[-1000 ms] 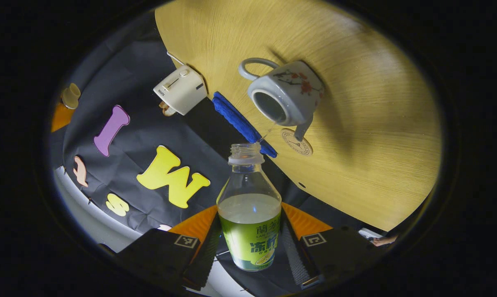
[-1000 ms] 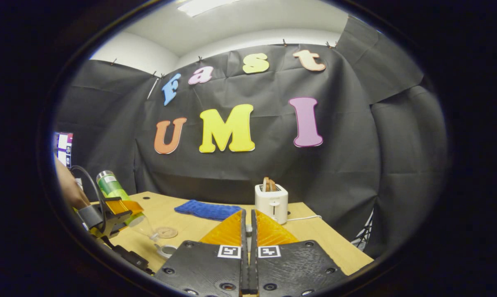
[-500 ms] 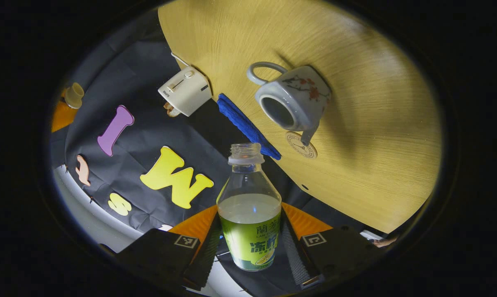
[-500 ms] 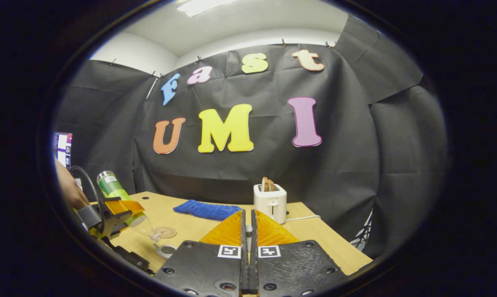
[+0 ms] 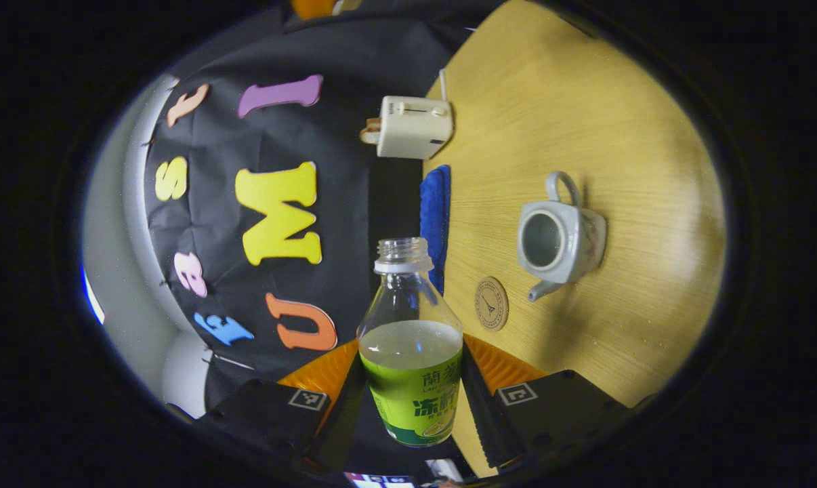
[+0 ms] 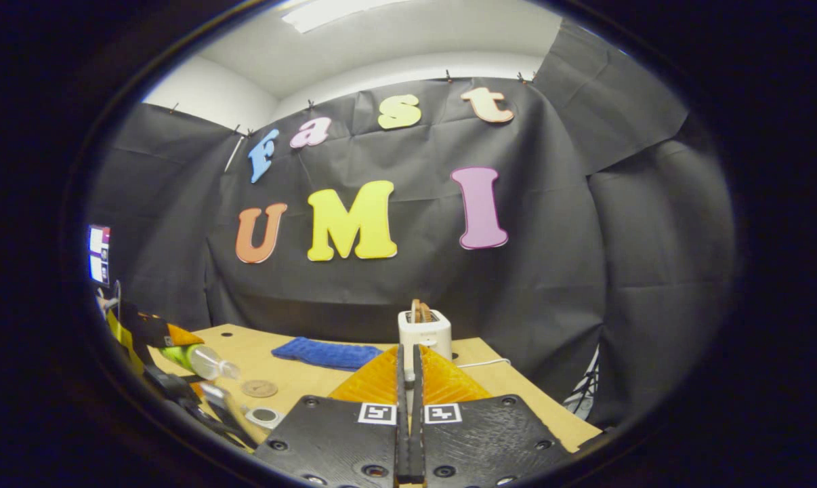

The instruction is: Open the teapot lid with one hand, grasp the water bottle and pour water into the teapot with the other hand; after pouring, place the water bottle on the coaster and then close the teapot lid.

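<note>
While the left gripper's (image 5: 412,396) jaws pinch the green-labelled clear plastic water bottle (image 5: 410,352), the round wooden coaster (image 5: 492,303) lies just beside the uncovered white ceramic teapot's (image 5: 561,237) spout.

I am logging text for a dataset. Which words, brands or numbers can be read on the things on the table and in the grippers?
bottle: printed label, not quoted here.
coaster: print around a tower drawing, too small to read.
toaster: no readable mark.
teapot: painted flowers, no text.
left gripper and right gripper: square code tags, no words.
</note>
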A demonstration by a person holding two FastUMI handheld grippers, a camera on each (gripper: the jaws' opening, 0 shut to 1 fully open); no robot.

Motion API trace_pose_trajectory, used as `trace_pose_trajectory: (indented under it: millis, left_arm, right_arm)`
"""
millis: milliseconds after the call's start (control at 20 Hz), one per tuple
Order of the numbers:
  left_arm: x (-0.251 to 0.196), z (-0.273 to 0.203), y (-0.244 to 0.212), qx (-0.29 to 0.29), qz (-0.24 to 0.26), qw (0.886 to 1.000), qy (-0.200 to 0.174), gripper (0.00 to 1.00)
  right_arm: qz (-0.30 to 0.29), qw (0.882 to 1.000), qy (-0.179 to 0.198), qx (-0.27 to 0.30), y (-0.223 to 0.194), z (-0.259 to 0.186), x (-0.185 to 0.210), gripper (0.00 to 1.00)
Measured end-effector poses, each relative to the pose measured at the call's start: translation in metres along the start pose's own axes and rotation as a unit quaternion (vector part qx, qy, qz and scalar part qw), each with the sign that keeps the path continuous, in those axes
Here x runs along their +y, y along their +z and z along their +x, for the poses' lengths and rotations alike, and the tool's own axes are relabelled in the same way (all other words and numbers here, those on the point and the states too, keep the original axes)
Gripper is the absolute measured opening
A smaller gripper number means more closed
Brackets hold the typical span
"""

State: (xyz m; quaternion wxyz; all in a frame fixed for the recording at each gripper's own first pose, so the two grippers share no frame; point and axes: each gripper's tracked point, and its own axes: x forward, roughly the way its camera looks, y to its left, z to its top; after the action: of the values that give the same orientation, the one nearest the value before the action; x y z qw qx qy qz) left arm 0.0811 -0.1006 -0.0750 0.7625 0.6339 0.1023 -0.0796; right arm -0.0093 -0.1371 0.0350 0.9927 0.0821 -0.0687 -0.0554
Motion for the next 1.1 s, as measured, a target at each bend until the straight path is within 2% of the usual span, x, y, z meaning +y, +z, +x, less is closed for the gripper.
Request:
trace_pose_trajectory:
  millis: [100,150,250,350,400,500,550,600,700,1100]
  left_arm:
    - [0.012,0.013,-0.016,0.004,-0.112,0.994,0.012,0.76]
    - [0.016,0.019,-0.020,0.000,-0.173,0.985,0.016,0.76]
    - [0.022,0.038,-0.033,0.001,-0.297,0.955,0.017,0.76]
    - [0.034,0.056,-0.040,-0.006,-0.407,0.913,0.037,0.76]
    - [0.034,0.061,-0.043,-0.012,-0.461,0.886,0.041,0.76]
    - [0.036,0.072,-0.034,-0.054,-0.563,0.824,0.033,0.77]
    - [0.041,0.076,-0.031,-0.068,-0.592,0.802,0.035,0.77]
    - [0.043,0.079,-0.034,-0.079,-0.610,0.787,0.043,0.77]
    - [0.049,0.090,-0.030,-0.095,-0.620,0.778,0.045,0.77]
    - [0.028,0.121,-0.017,-0.097,-0.633,0.768,0.009,0.78]
  right_arm:
    - [-0.008,1.000,-0.015,-0.002,0.001,0.000,-0.007,0.00]
    - [-0.006,1.000,-0.017,-0.003,0.001,-0.001,-0.007,0.00]
    - [0.003,1.000,-0.020,-0.009,0.002,0.000,-0.007,0.00]
    - [0.008,1.000,-0.020,-0.015,0.003,0.000,-0.003,0.01]
    - [0.011,1.000,-0.020,-0.017,0.003,0.001,-0.001,0.00]
    - [0.014,1.000,-0.018,-0.016,0.000,0.002,0.002,0.00]
    - [0.015,1.000,-0.018,-0.014,-0.002,0.003,0.003,0.00]
    - [0.013,1.000,-0.020,-0.009,-0.006,0.005,0.003,0.00]
    - [0.009,1.000,-0.022,-0.001,-0.013,0.011,0.002,0.00]
    - [0.022,0.999,-0.014,0.025,-0.032,0.024,0.004,0.00]
